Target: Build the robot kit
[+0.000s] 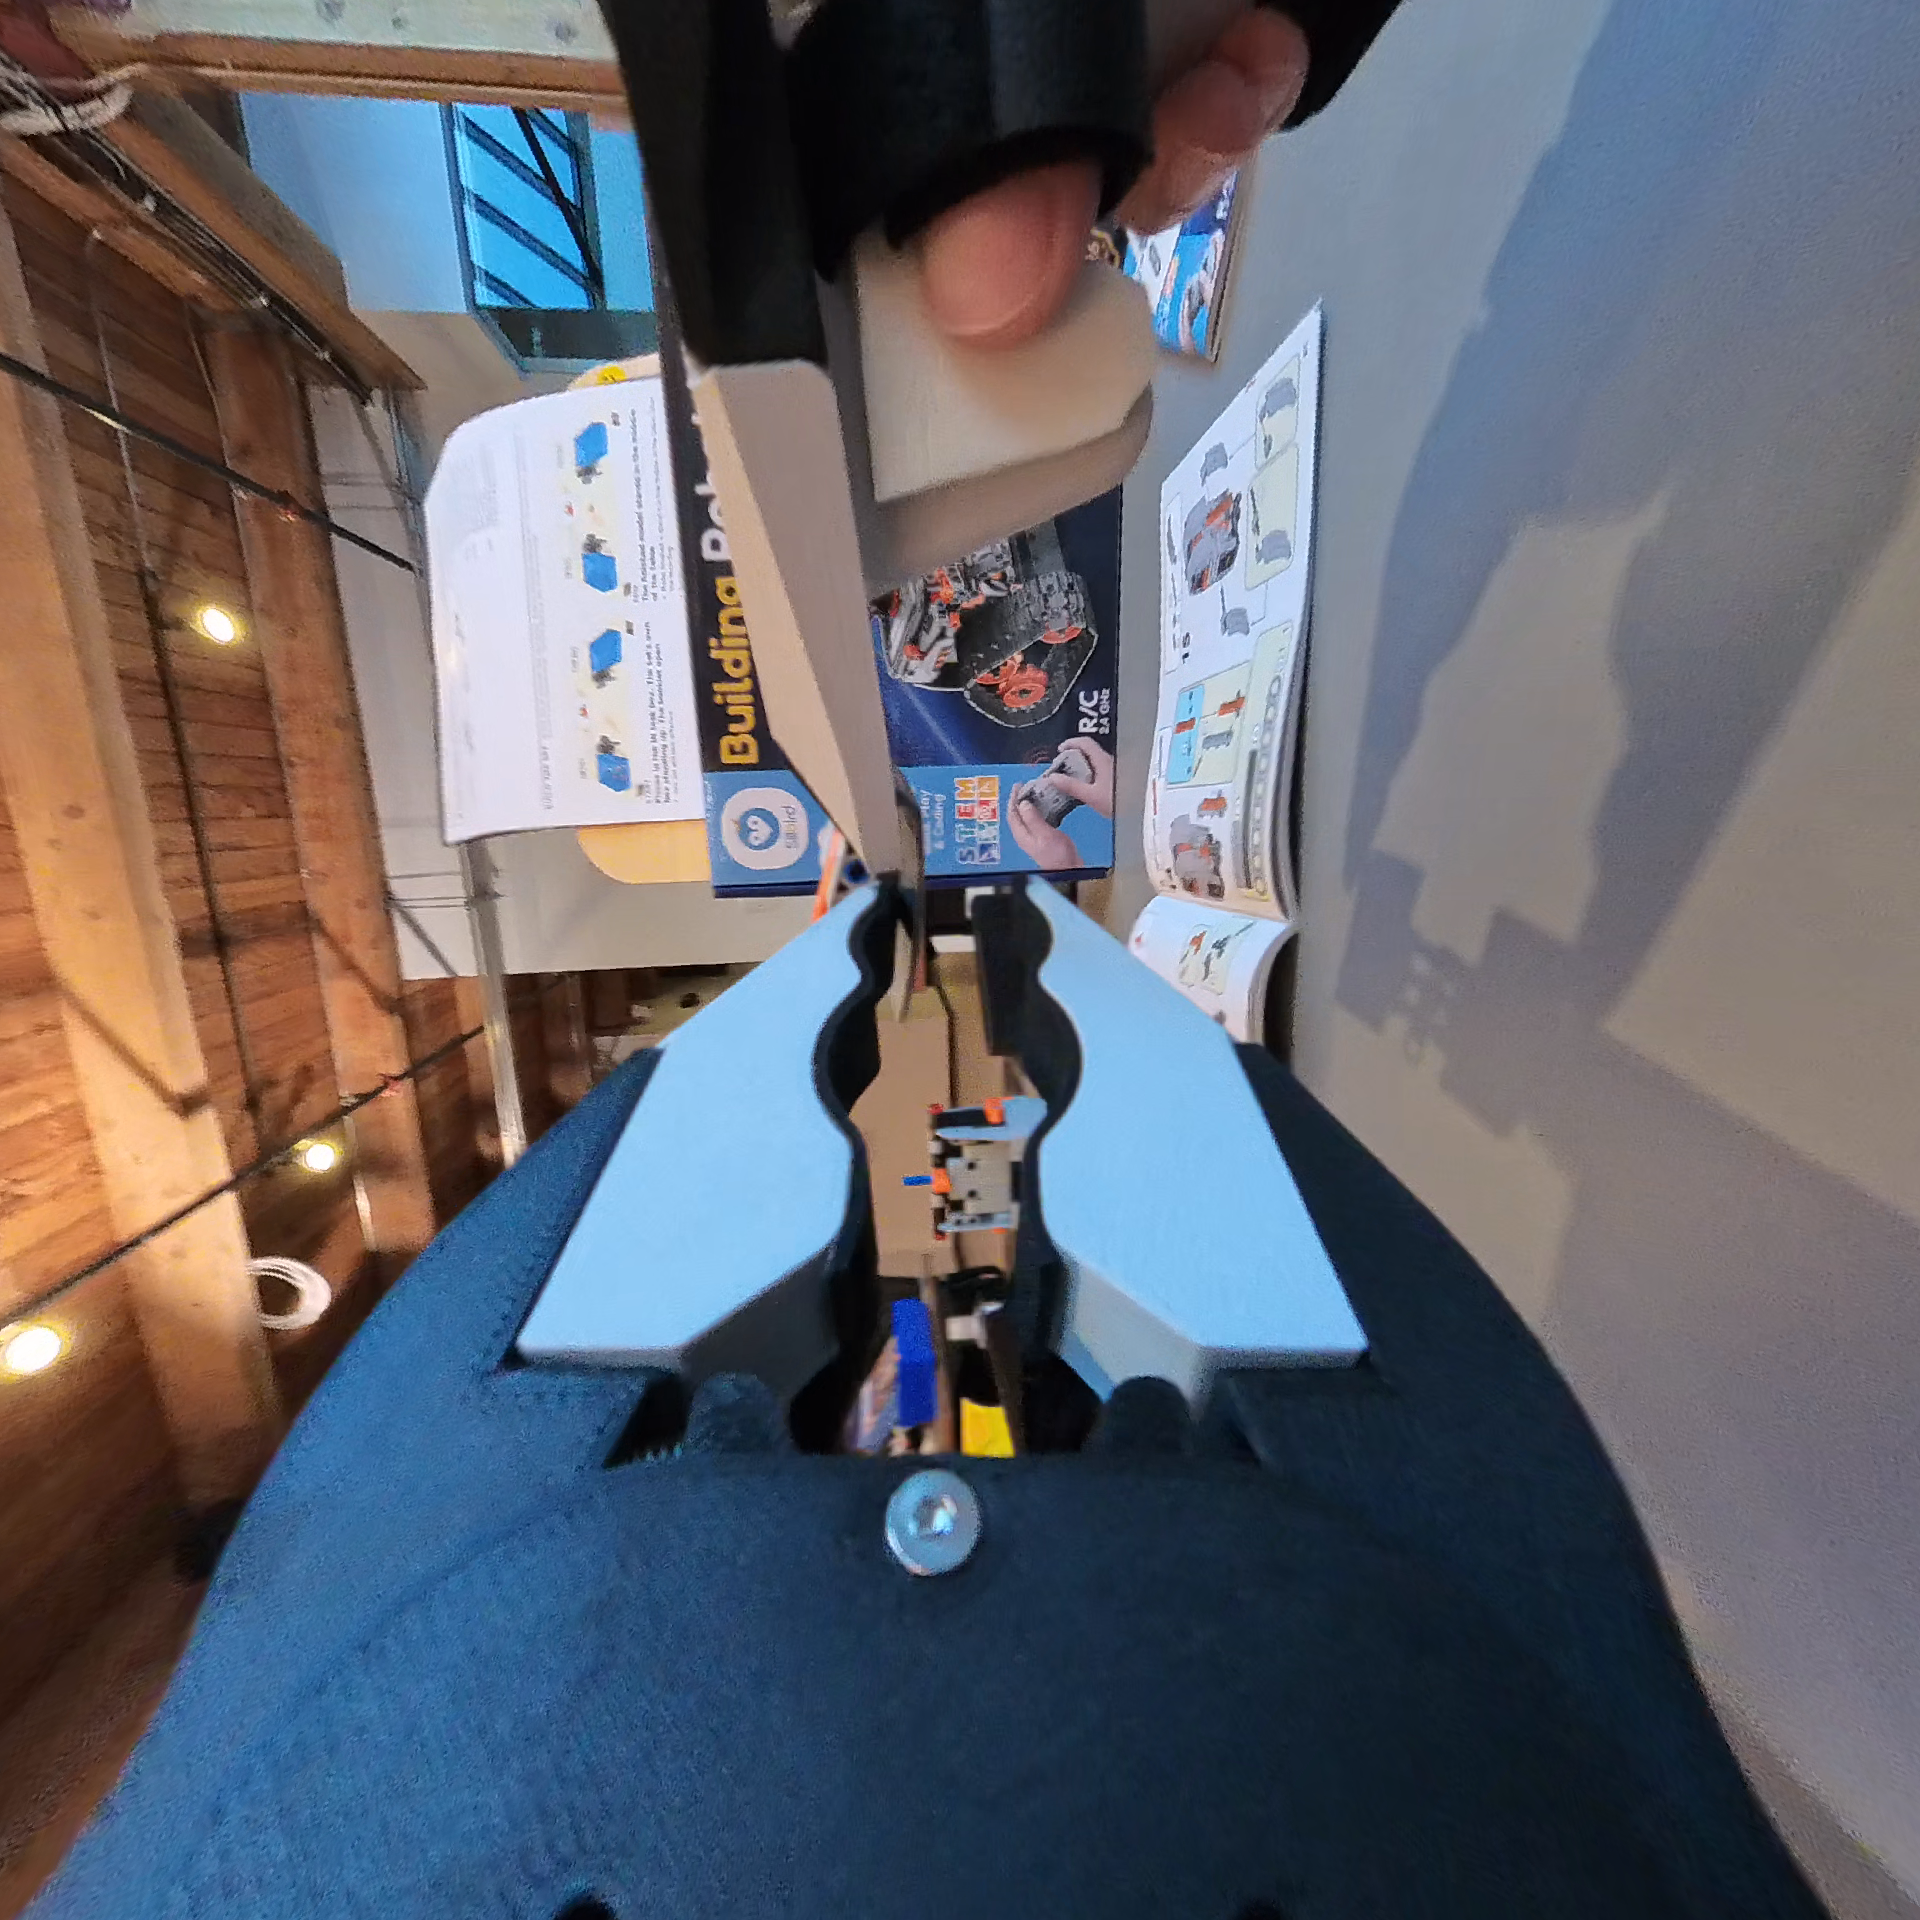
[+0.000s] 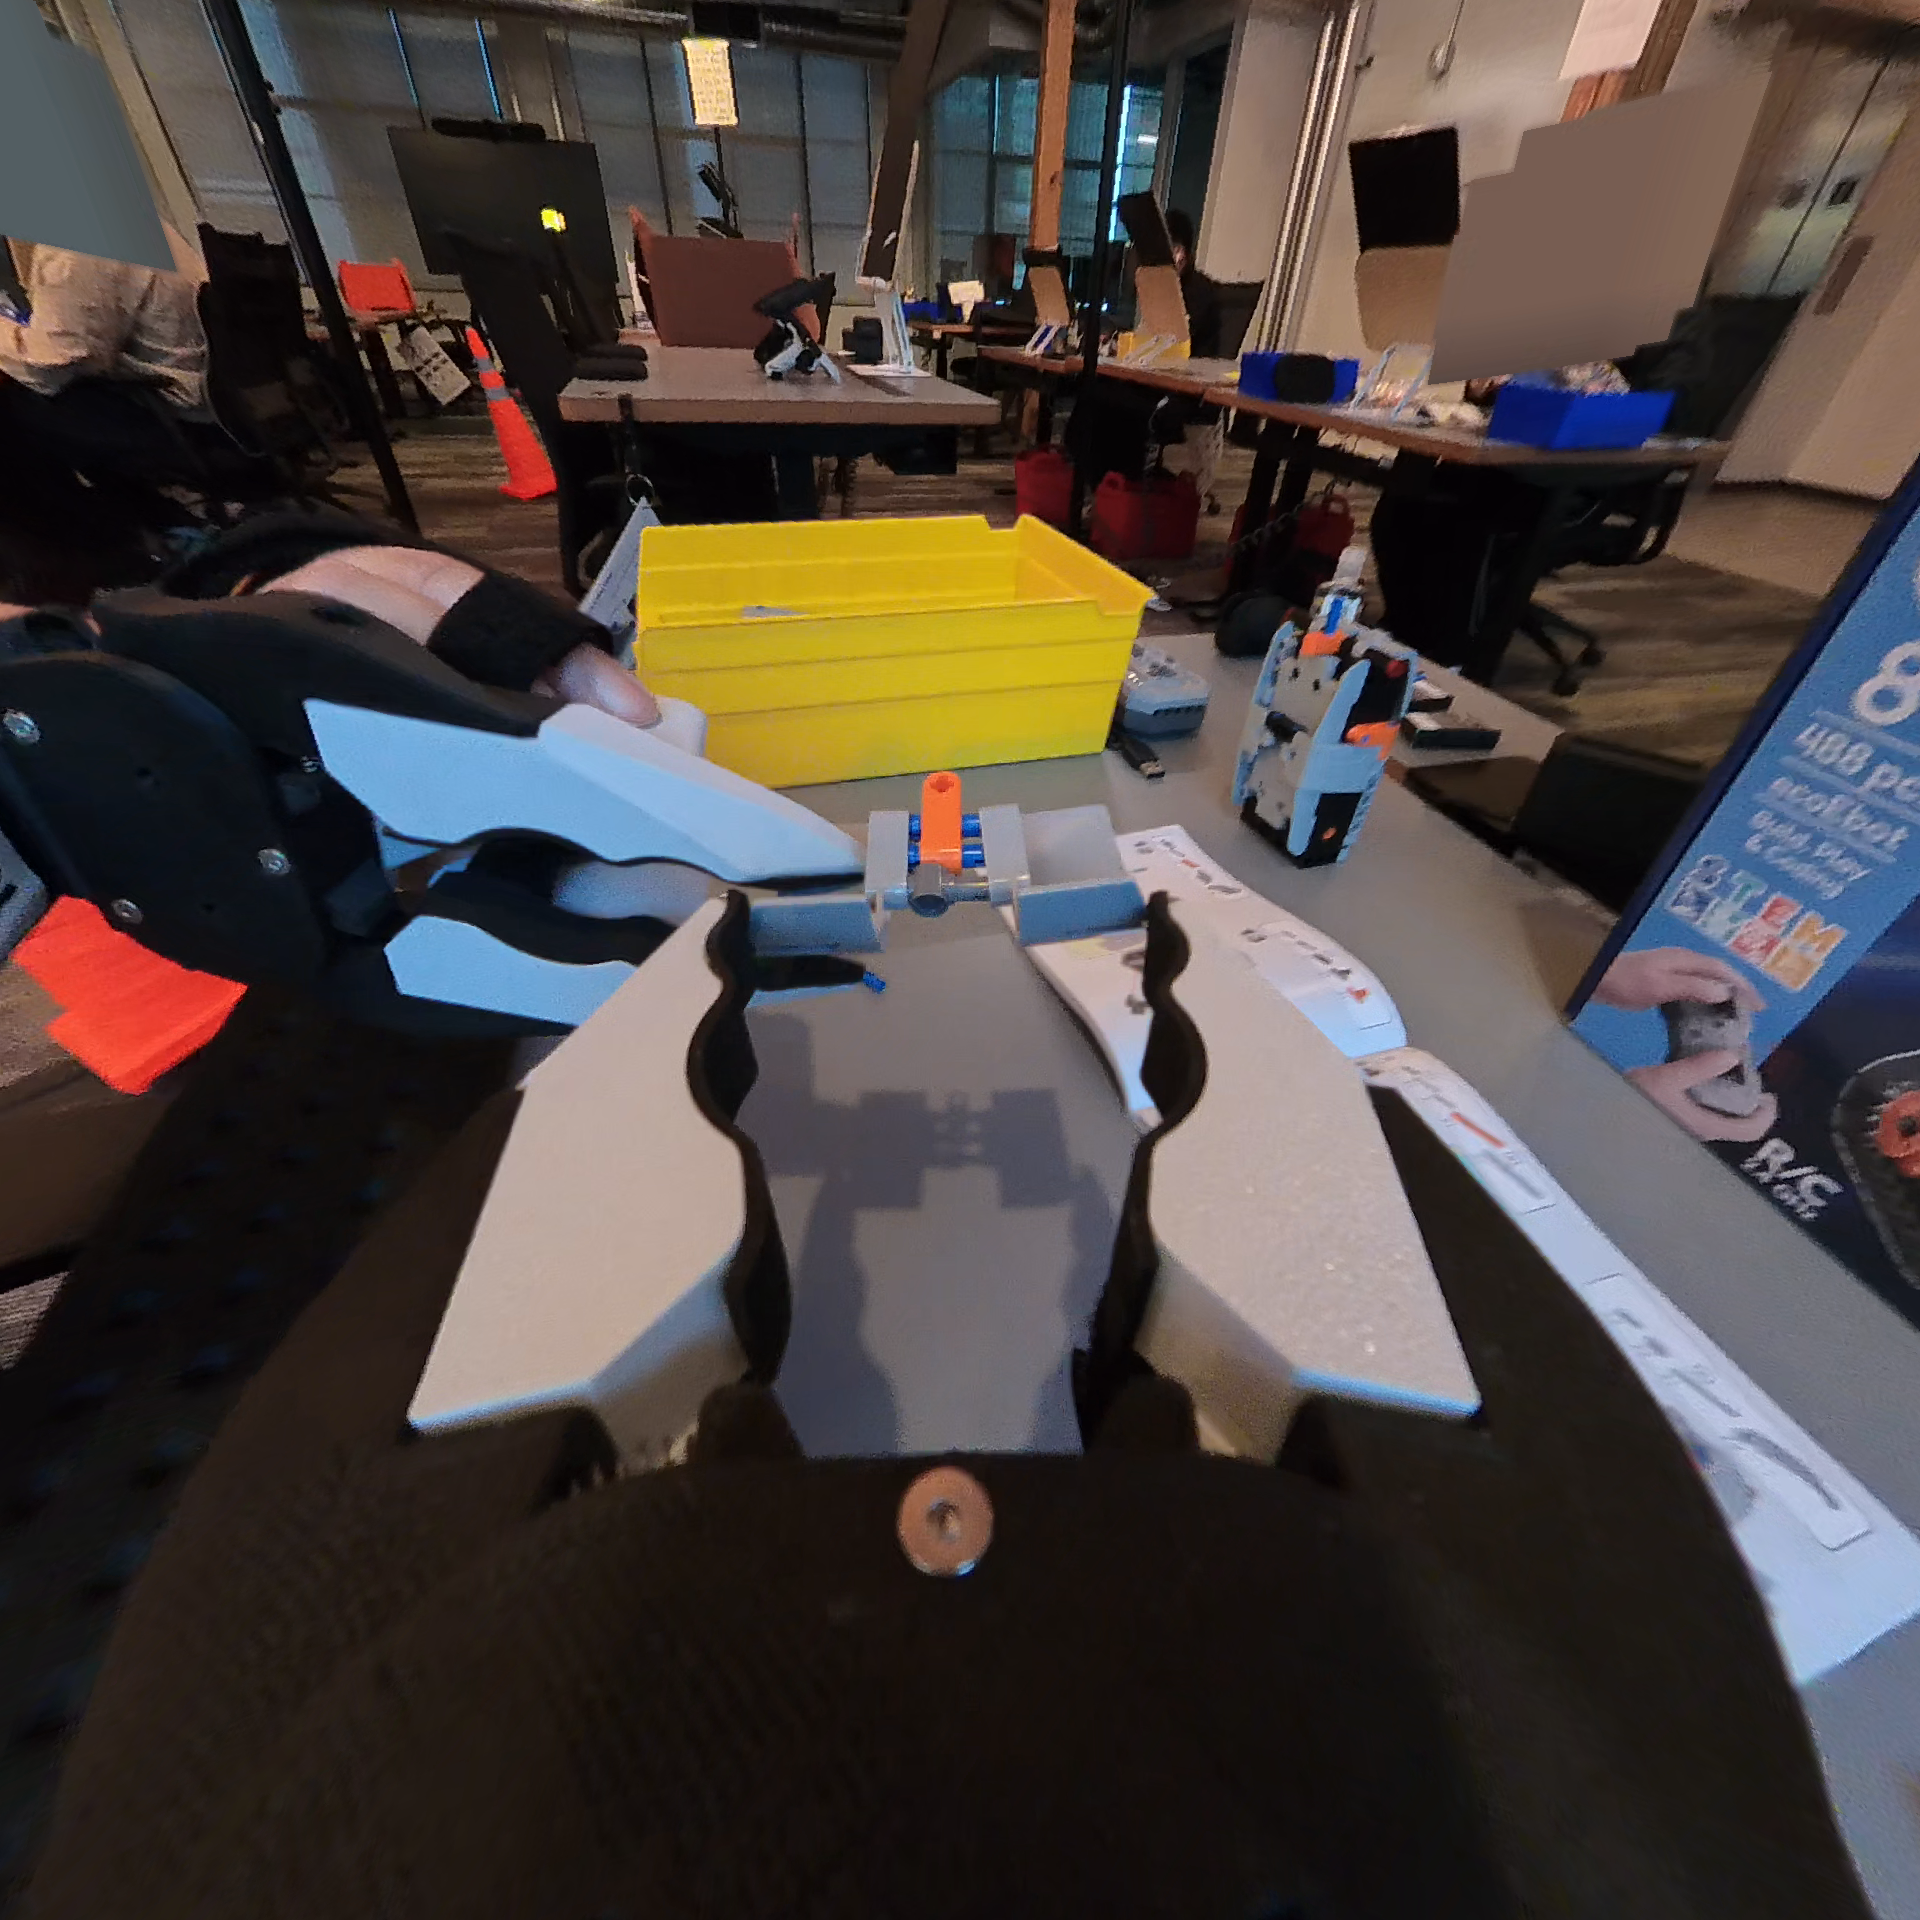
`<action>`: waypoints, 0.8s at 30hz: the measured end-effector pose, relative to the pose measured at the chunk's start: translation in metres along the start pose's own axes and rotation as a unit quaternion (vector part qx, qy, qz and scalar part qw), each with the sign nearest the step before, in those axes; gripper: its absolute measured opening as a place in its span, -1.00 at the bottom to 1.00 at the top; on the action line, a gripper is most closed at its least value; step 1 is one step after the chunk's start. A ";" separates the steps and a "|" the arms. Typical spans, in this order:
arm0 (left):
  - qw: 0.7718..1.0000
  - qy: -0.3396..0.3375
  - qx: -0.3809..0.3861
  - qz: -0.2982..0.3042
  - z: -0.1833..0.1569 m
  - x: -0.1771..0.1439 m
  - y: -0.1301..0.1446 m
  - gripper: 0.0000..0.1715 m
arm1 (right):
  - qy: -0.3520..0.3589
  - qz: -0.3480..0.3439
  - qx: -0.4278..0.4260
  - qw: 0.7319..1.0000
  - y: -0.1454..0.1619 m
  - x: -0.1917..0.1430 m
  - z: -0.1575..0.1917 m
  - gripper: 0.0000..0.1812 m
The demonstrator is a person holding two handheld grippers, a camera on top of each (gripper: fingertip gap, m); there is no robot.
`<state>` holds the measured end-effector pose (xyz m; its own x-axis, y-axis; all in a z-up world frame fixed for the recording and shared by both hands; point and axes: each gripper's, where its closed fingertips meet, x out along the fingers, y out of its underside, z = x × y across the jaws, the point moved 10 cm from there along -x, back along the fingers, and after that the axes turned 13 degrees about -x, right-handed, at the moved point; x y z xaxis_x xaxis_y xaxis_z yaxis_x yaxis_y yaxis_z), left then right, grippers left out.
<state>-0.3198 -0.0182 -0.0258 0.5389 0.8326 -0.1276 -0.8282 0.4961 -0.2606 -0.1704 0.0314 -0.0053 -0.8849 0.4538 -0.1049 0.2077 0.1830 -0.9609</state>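
My right gripper (image 2: pixel 945 920) has its jaws wide, clamping the grey brick assembly (image 2: pixel 1000 852) by both ends above the counter (image 2: pixel 935 1299). My left gripper (image 2: pixel 857 920) touches its side; jaws narrow, I cannot tell whether they hold something.

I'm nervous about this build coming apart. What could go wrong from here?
The brick assembly seems pinched only by its grey ends in the right gripper, above the table; a nudge from the left gripper at its side might pop it loose. The tiny blue pin beneath could drop.
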 end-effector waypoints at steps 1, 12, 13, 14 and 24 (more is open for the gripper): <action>1.000 0.006 -0.022 0.004 0.001 -0.001 0.002 -0.68 | 0.008 0.002 -0.015 1.000 -0.002 -0.002 -0.001 -0.17; 0.496 0.346 -0.773 -0.194 0.052 -0.001 0.084 -0.50 | 0.028 0.019 -0.332 0.943 -0.022 -0.016 0.034 -0.17; 0.458 0.363 -0.784 -0.210 0.053 0.003 0.085 -0.55 | 0.022 0.012 -0.345 0.938 -0.022 -0.015 0.039 -0.17; 0.446 0.378 -0.785 -0.206 0.051 0.008 0.083 -0.50 | 0.019 0.002 -0.353 0.936 -0.020 -0.015 0.043 -0.17; 0.440 0.494 -0.744 -0.095 0.031 0.030 0.047 -0.94 | 0.012 -0.051 -0.356 0.933 0.009 -0.020 0.036 -0.17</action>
<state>-0.3471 0.0380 -0.0127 0.9890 -0.0680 -0.1311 -0.1338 -0.7889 -0.5998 -0.1657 -0.0072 -0.0212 -0.9076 0.4197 -0.0080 0.3541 0.7552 -0.5517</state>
